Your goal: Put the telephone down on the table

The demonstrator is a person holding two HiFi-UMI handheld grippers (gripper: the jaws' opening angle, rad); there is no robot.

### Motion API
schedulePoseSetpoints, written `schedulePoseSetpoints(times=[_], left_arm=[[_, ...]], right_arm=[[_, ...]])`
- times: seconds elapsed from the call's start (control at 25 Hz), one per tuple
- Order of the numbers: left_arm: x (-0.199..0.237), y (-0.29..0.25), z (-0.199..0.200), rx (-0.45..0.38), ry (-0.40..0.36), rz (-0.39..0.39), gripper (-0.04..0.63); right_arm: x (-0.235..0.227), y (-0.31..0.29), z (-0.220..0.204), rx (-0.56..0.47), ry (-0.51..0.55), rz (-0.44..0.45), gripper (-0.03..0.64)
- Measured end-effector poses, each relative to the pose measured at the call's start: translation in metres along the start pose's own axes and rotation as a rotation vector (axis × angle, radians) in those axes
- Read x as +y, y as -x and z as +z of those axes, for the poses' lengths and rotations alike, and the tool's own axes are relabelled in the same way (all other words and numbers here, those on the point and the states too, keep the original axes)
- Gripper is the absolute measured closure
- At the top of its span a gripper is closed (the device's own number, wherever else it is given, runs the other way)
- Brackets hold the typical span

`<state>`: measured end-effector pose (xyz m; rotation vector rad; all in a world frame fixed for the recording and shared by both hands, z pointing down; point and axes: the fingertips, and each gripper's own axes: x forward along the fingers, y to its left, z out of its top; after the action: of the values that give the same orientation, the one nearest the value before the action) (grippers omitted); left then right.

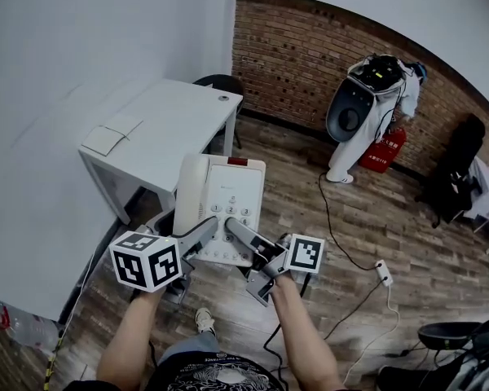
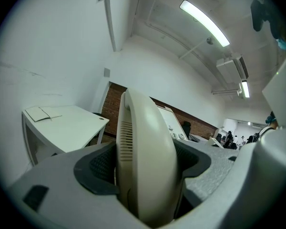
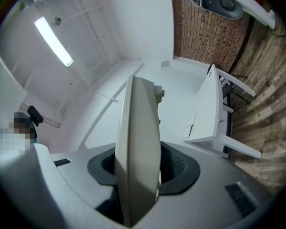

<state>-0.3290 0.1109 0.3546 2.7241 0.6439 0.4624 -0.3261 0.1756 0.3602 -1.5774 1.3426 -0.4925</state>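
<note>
Holds cream plastic desk telephone aloft over brown wooden floor, short of near corner of white rectangular worktop. Clamped at handset side by left gripper fingers, at keypad edge by right gripper fingers. Cannot read small print on casing.

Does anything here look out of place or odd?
Yes: the telephone is not on the white table; it hangs over the wooden floor, clamped by its near edge in the left gripper and right gripper.
</note>
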Motion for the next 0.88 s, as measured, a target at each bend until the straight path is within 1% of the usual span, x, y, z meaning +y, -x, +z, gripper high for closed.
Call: schedulePoseSetpoints(times=[0.12,0.2,0.28,0.52,0.88], left_arm=[[0.045,-0.042,0.039,0.019,0.015,-0.017,0.229],[0.067,-0.061,0.052,0.022,0.019,-0.024,0.229],[0.080,-0.072,0.058,0.019,0.020,-0.027,0.229],[0.091,-0.084,0.046,0.005,0.042,-0.021,0.229],[0.094,-0.086,0.043,-0.011,0.042,0.004,0.229]], right_arm=[[-0.028,-0.047,0.046,-0.007,-0.005,-0.024,0.435],[-0.044,-0.067,0.064,-0.008,-0.005,-0.034,0.434],[-0.056,-0.078,0.073,-0.011,-0.006,-0.039,0.434],[-0.074,-0.078,0.074,0.011,0.000,-0.049,0.434],[-0.080,-0.079,0.074,0.034,-0.001,-0.028,0.436]])
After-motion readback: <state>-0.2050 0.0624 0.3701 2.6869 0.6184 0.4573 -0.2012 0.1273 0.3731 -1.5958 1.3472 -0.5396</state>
